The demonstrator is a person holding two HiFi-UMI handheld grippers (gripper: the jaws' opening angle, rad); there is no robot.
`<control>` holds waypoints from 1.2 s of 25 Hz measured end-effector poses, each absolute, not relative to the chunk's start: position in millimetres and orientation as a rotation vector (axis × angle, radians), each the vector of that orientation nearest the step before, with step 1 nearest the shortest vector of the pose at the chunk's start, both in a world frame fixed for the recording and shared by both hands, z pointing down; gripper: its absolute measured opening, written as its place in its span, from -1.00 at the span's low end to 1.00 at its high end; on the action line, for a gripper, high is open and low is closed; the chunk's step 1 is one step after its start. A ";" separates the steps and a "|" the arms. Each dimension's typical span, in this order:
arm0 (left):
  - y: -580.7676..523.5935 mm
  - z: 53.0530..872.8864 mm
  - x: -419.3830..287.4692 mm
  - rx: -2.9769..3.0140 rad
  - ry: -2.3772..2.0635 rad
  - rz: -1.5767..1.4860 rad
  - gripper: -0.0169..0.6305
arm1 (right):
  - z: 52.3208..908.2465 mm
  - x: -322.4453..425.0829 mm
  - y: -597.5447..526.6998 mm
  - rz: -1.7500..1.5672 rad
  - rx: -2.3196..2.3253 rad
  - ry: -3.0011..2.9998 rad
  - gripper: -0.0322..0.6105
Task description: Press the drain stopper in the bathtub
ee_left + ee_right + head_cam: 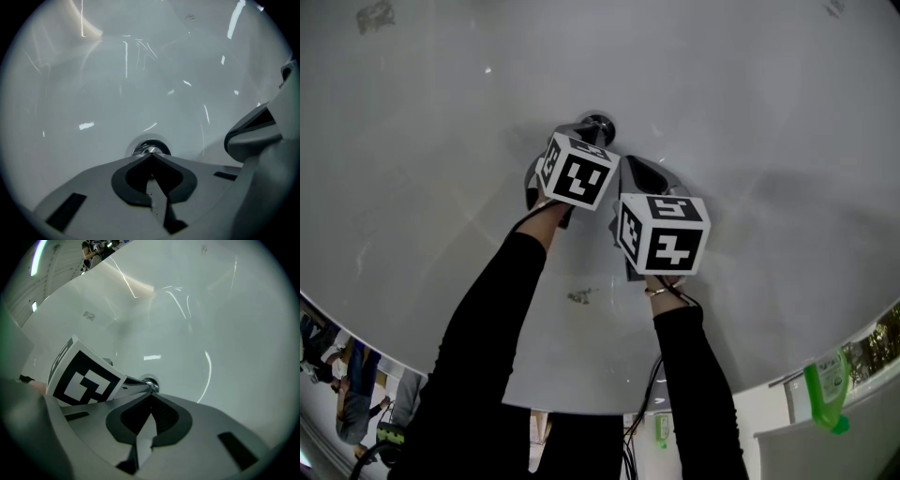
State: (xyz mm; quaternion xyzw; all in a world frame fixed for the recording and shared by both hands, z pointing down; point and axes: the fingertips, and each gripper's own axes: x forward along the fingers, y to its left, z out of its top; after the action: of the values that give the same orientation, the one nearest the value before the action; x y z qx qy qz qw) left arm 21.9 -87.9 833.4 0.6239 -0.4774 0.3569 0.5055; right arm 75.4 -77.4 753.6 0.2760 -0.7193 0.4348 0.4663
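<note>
The chrome drain stopper (600, 123) sits in the floor of the white bathtub (422, 141). My left gripper (584, 129) is shut, and its closed tips rest right at the stopper's near edge. In the left gripper view the stopper (150, 148) shows just past the meeting tips of the left gripper (151, 155). My right gripper (637, 165) is shut too, holding nothing, just right of and short of the drain. In the right gripper view the right gripper (151, 394) points at the stopper (151, 383), with the left gripper's marker cube (84, 378) beside it.
A green bottle (826, 388) stands on the tub's ledge at the lower right. A small dark smudge (579, 296) marks the tub floor near my arms. The tub's curved walls rise all round. People stand beyond the rim at lower left (352, 394).
</note>
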 end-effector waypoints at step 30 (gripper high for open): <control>-85.1 807.1 15.9 1.490 -1.157 0.838 -0.93 | 732.9 77.7 -87.2 1.074 0.722 -1.769 -0.89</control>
State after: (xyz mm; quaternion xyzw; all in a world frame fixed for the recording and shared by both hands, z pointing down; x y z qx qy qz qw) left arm 15.9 -85.1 807.1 0.6195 -0.4812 0.3483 0.5132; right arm 77.7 -87.2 732.9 0.2930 -0.7177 0.4359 0.4572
